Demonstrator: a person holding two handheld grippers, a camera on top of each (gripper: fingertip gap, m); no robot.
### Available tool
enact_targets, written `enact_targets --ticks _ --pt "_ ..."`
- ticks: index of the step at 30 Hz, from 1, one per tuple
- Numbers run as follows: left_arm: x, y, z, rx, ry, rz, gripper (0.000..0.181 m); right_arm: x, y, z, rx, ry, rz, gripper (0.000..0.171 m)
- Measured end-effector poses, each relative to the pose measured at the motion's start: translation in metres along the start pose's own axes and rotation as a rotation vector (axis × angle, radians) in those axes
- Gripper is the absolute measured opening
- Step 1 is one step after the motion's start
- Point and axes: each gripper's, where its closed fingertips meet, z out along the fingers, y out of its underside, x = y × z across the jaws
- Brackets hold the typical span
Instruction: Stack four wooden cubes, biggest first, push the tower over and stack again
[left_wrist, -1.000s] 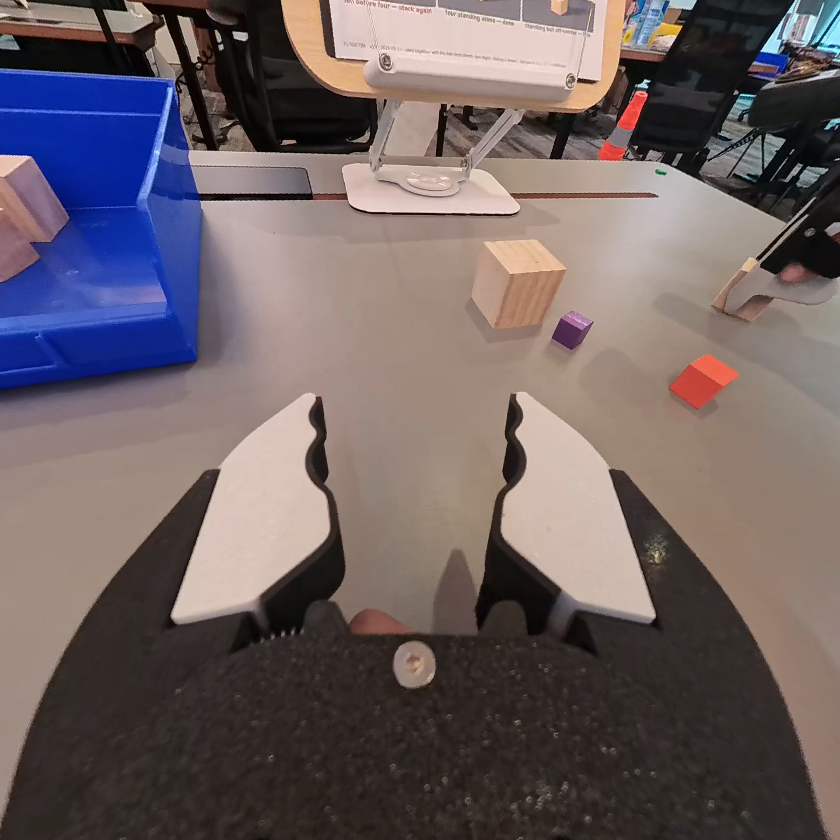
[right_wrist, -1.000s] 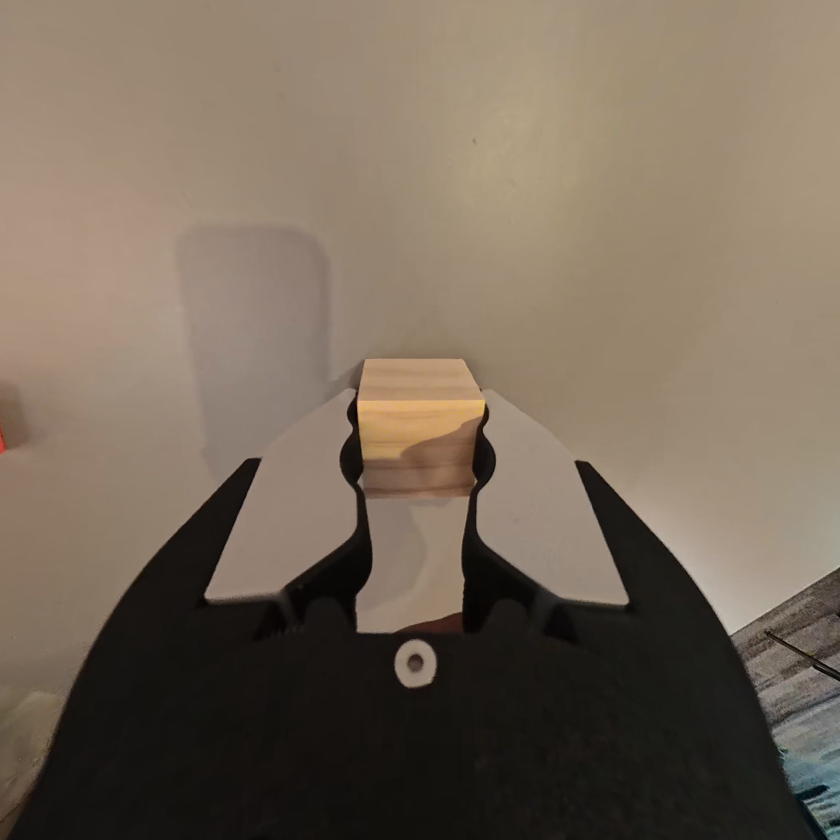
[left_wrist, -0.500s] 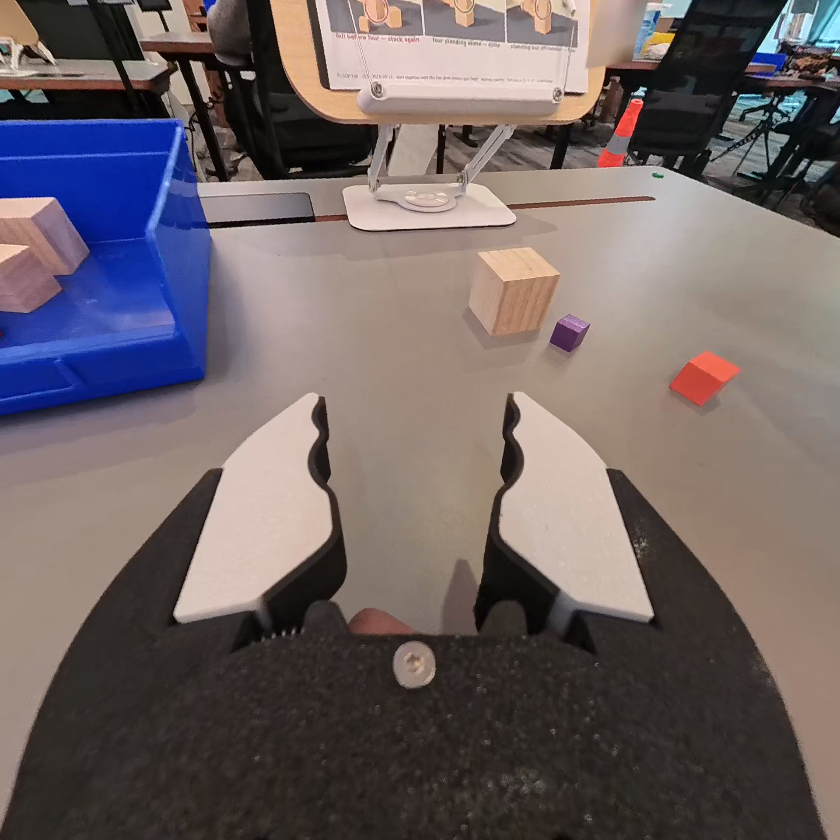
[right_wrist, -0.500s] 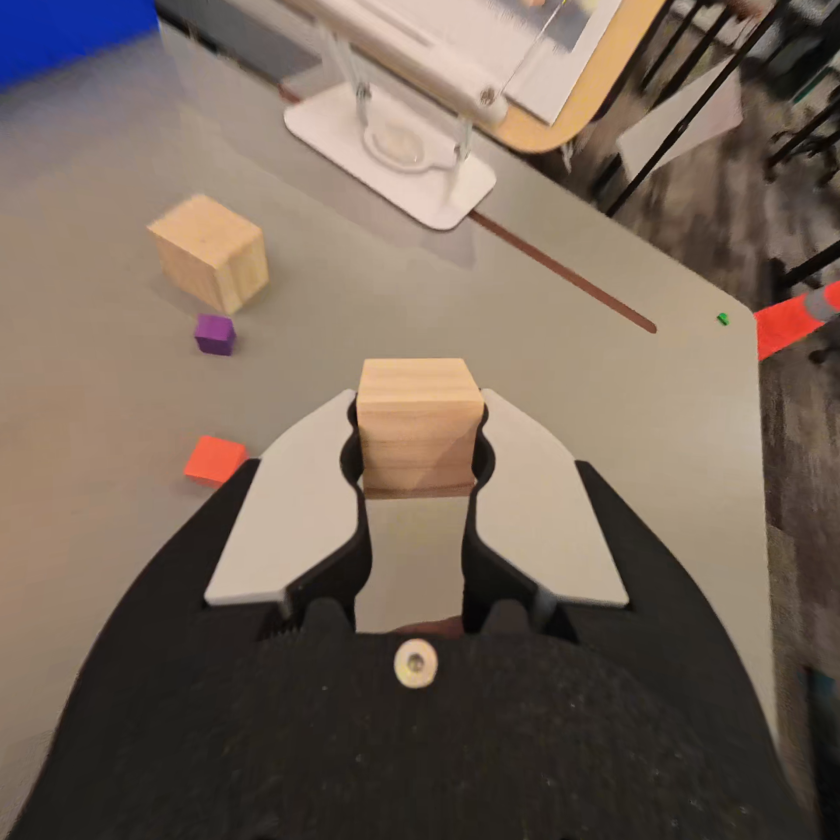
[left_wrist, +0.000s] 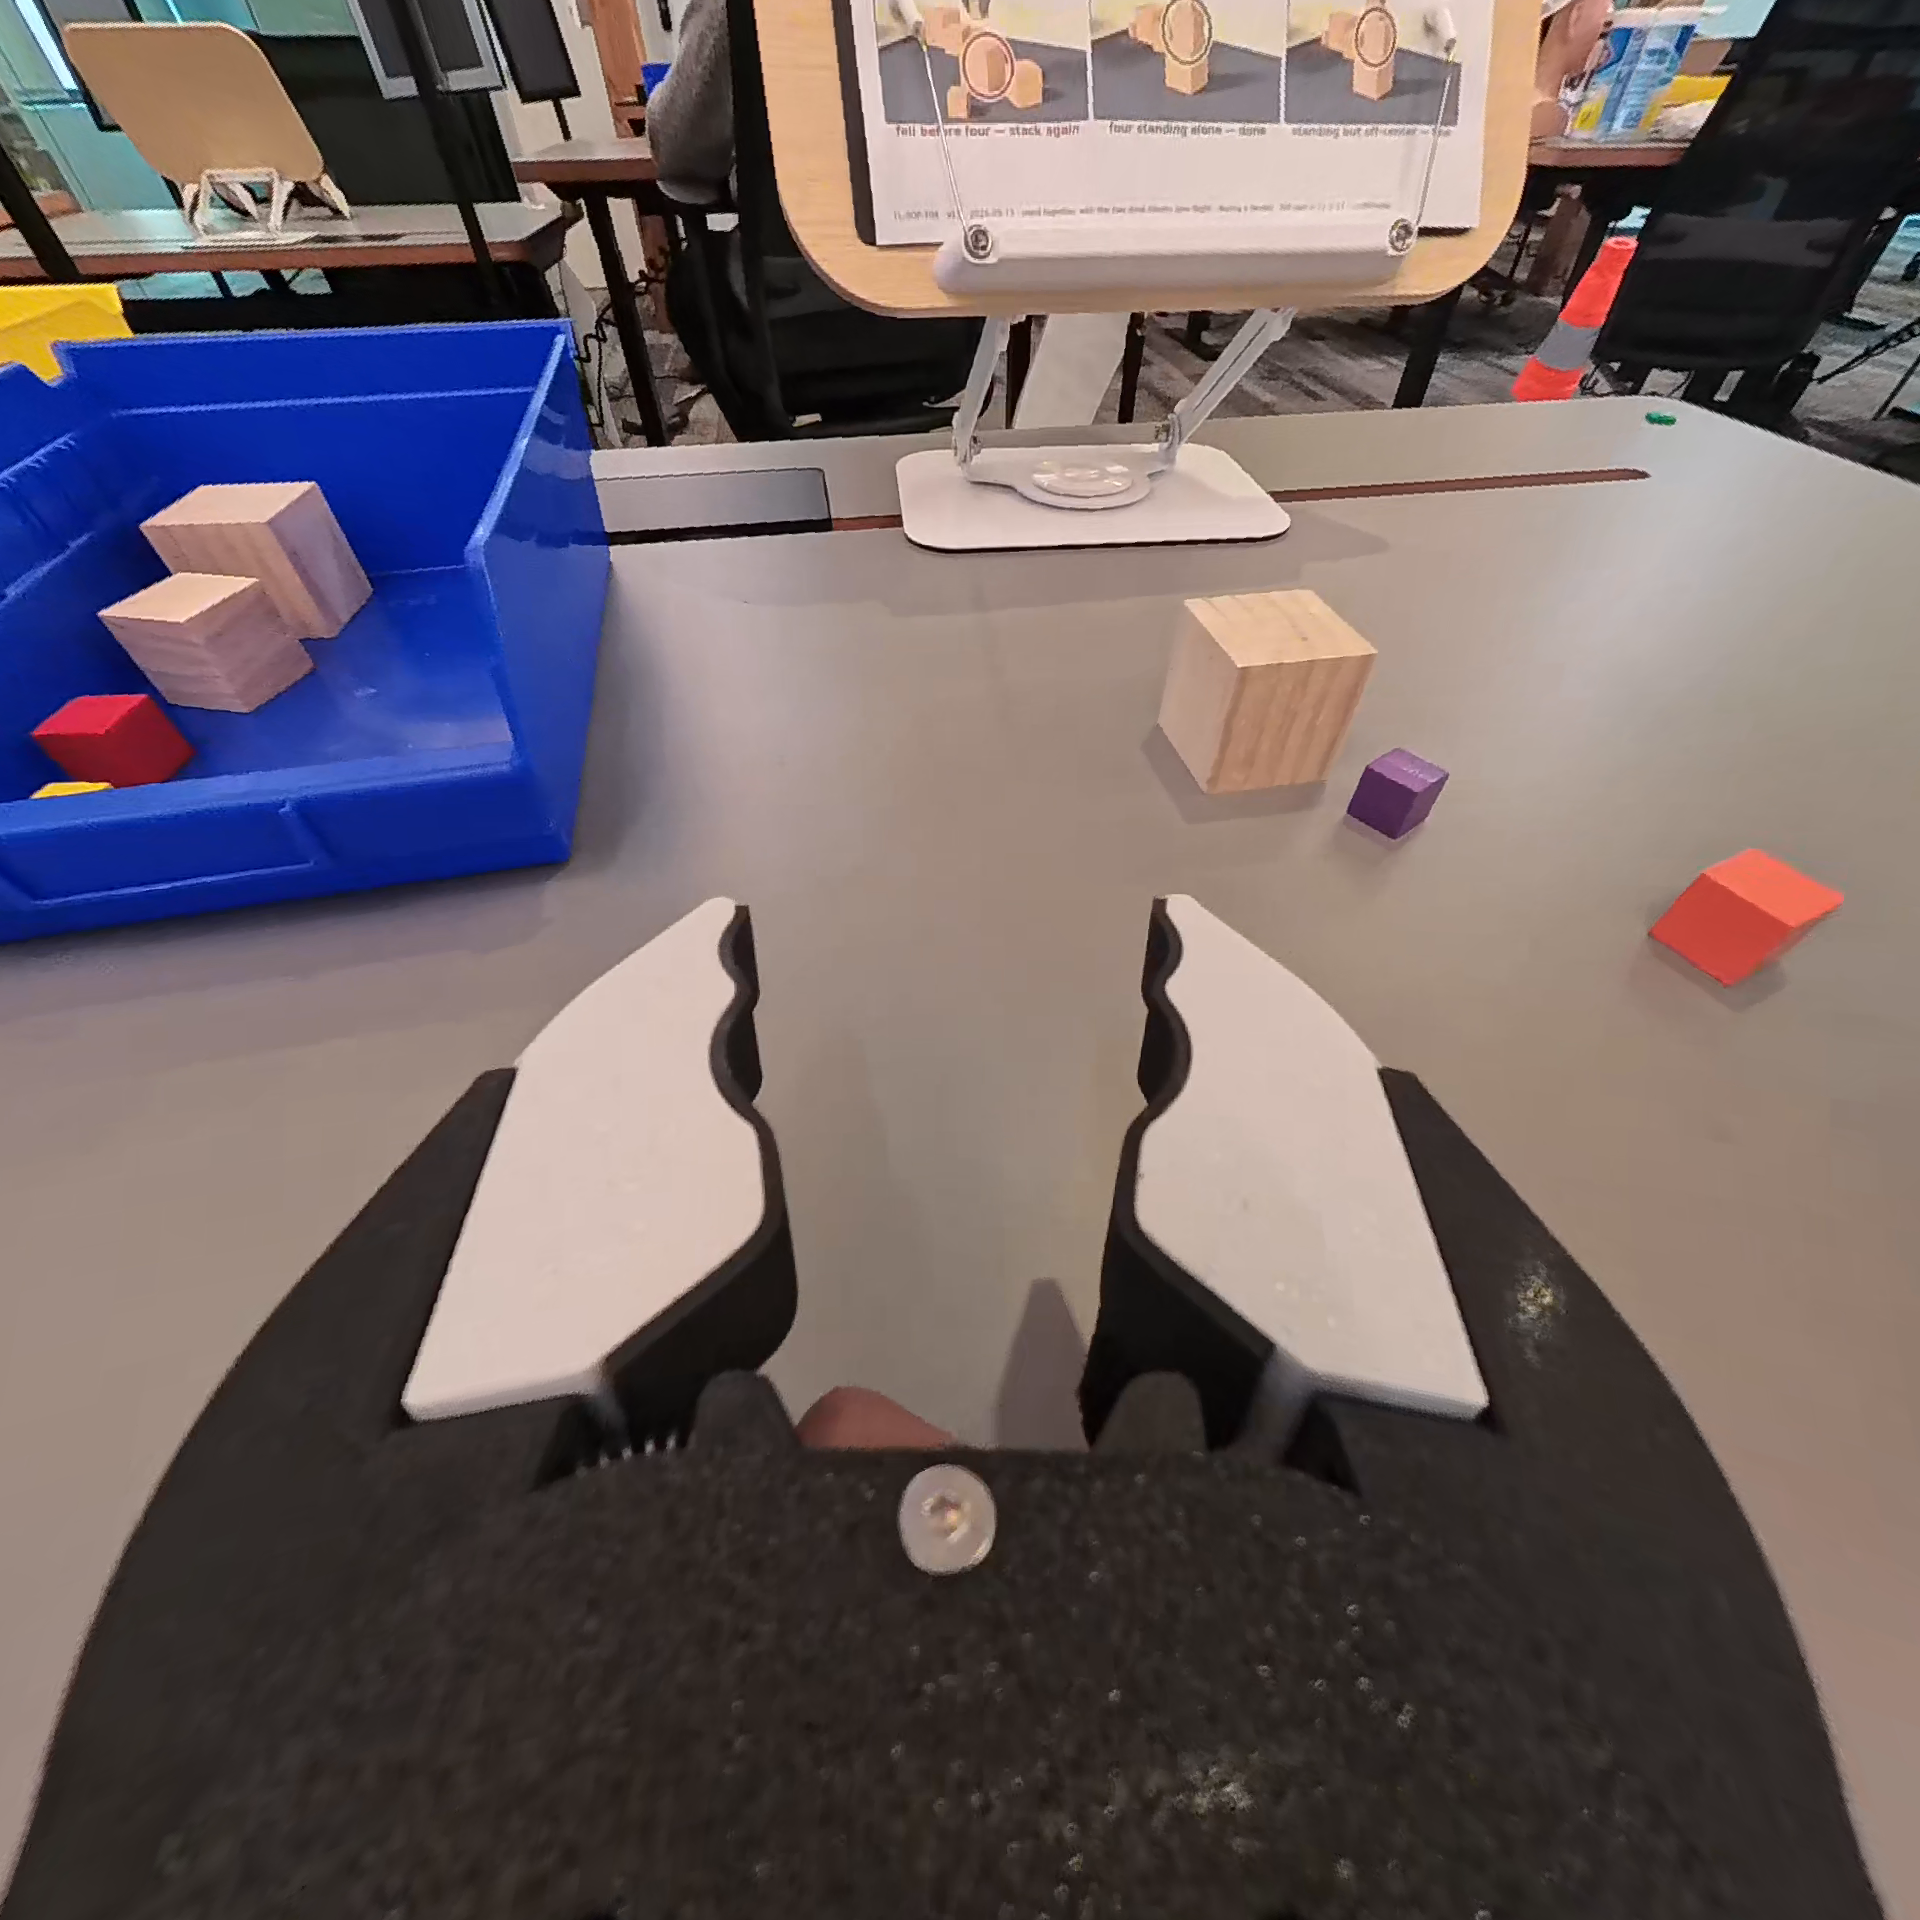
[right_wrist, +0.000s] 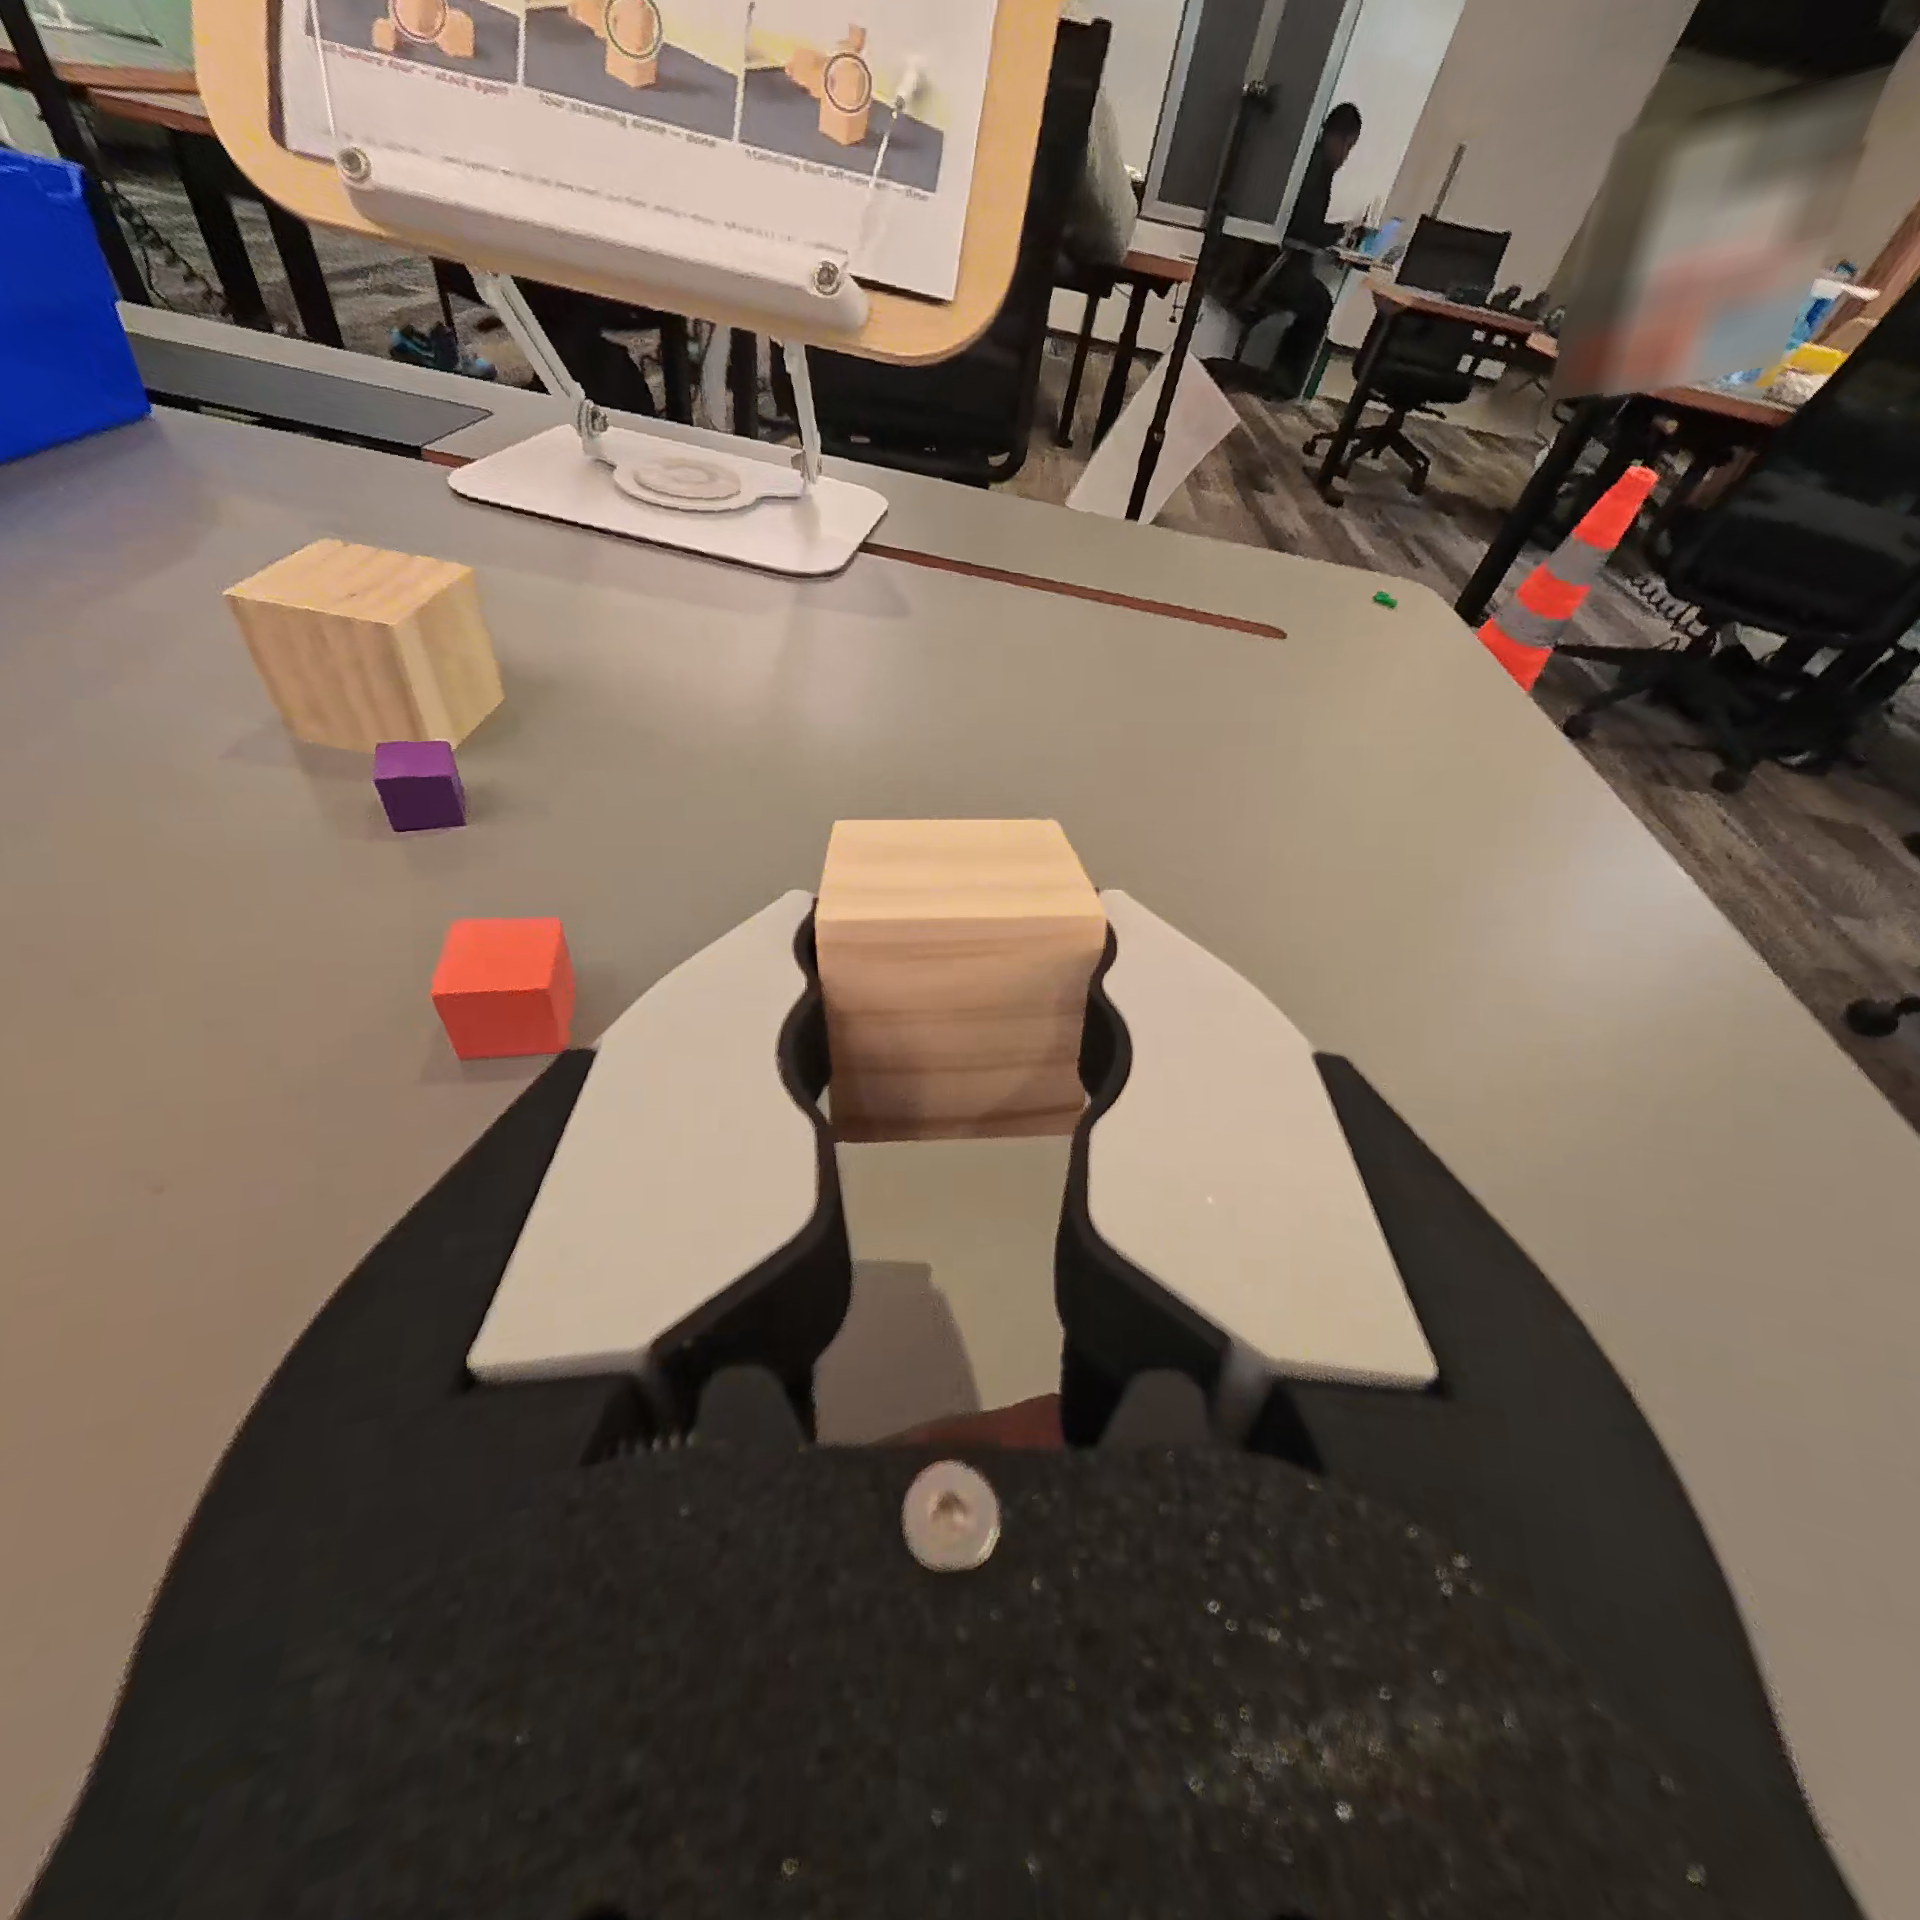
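Grey tabletop (right_wrist: 1039, 727) carries our work, with an office room behind. We hold the medium wooden cube (right_wrist: 956, 977) in the right claw (right_wrist: 956, 997), whose jaws are closed on its two sides, above the tabletop near the right edge. We judge it must go on the biggest cube (right_wrist: 364, 644) toward the far edge: keep it level, centre it, then release gently. Purple cube (right_wrist: 419, 785) and orange cube (right_wrist: 504, 987) wait between. Left claw (left_wrist: 945, 1018) is wide open and empty; blue bin (left_wrist: 540, 582) stands at the left edge.
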Motion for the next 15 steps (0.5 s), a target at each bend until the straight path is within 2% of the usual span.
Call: enact_targets --ticks 10,13,15 --pt "0.001 0.0 0.0 0.001 -0.007 0.019 0.071 0.001 0.001 -0.002 0.009 -0.006 0.019 0.045" --pt "0.003 0.001 0.0 0.001 -0.007 0.039 0.071 -0.005 -0.008 0.004 0.009 -0.068 0.007 0.045" --pt "0.005 0.002 0.001 -0.007 -0.006 0.053 0.071 -0.016 -0.029 0.015 0.016 -0.183 -0.06 0.045"
